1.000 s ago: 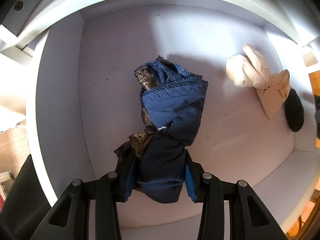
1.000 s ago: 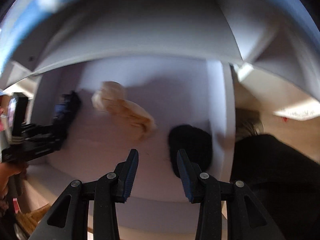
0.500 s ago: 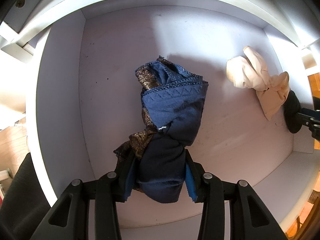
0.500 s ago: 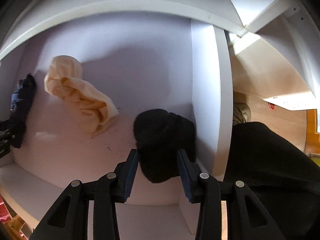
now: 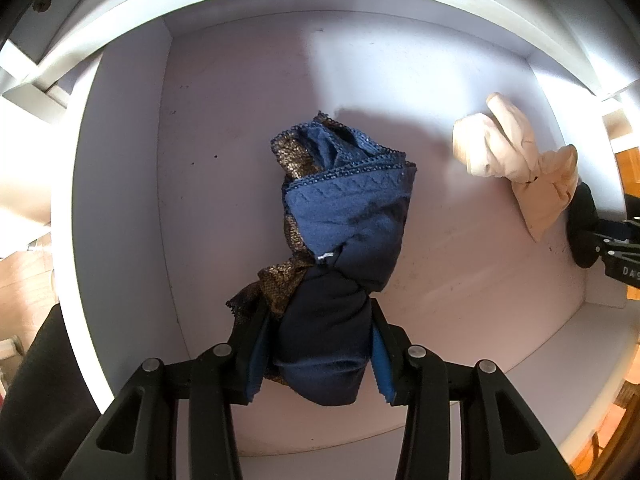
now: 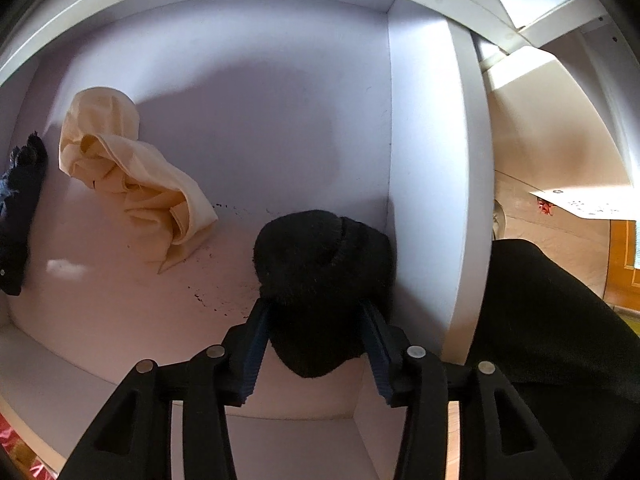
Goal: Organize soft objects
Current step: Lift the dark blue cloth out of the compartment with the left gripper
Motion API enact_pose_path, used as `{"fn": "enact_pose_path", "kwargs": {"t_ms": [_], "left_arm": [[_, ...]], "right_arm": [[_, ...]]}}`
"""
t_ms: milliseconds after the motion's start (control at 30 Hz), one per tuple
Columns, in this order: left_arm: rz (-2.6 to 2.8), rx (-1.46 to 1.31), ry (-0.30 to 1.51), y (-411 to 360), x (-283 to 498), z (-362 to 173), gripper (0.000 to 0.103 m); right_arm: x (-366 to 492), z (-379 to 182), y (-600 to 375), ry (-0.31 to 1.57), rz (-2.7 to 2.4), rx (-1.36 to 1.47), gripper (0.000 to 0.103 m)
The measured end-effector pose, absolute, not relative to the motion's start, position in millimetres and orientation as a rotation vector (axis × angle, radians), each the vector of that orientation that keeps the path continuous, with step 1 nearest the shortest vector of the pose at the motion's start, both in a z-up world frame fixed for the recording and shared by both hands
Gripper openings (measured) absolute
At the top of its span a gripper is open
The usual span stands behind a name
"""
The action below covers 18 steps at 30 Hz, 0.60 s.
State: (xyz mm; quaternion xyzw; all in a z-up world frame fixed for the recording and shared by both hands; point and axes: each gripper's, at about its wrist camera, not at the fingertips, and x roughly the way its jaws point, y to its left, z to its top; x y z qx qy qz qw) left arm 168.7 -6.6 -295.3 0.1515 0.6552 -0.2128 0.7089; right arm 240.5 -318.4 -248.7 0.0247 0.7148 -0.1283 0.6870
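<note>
A knotted navy cloth bundle (image 5: 348, 220) with gold-brown lace lies on the white shelf floor (image 5: 460, 280). My left gripper (image 5: 316, 344) is shut on its near end. A cream cloth (image 5: 516, 160) lies to the right, and a black fuzzy knit item (image 5: 582, 224) sits beyond it. In the right wrist view my right gripper (image 6: 314, 340) straddles the black knit item (image 6: 320, 252). Its jaws are opening, with the item filling the gap between them. The cream cloth (image 6: 132, 184) and navy bundle (image 6: 16, 216) lie to its left.
The compartment is a white box. A side wall (image 5: 120, 200) stands left of the navy bundle. A divider panel (image 6: 424, 160) rises right beside the black item. A person's dark clothing (image 6: 560, 340) fills the lower right. Dark crumbs (image 6: 224, 296) dot the floor.
My right gripper came down from above the cream cloth and black item until its fingers stood on either side of the black item, then spread wider. The left gripper and navy bundle stayed still.
</note>
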Motion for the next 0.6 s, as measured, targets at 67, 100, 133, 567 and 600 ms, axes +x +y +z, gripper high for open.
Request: {"fn": "enact_pose_path", "kwargs": {"t_ms": [67,100,133,567,600], "left_arm": [[-0.474,0.337,1.454,-6,169,-295,0.044],[-0.474,0.336,1.454,-6,168,-295,0.045],[-0.474,0.337,1.454,-6,168,-296,0.045],[-0.474,0.330,1.455,-8,169,-296,0.046],[-0.474,0.327,1.456,-8,169,-295,0.046]], "right_arm": [[241,-250,-316,1.607,-0.278,0.030,0.048],[240,-250,-316,1.610,-0.275,0.020,0.048],[240,-249,-315,1.609,-0.272,0.021,0.047],[241,-241,-321,1.594,-0.260,0.093,0.048],[242,-241,-320,1.595,-0.258,0.087,0.049]]}}
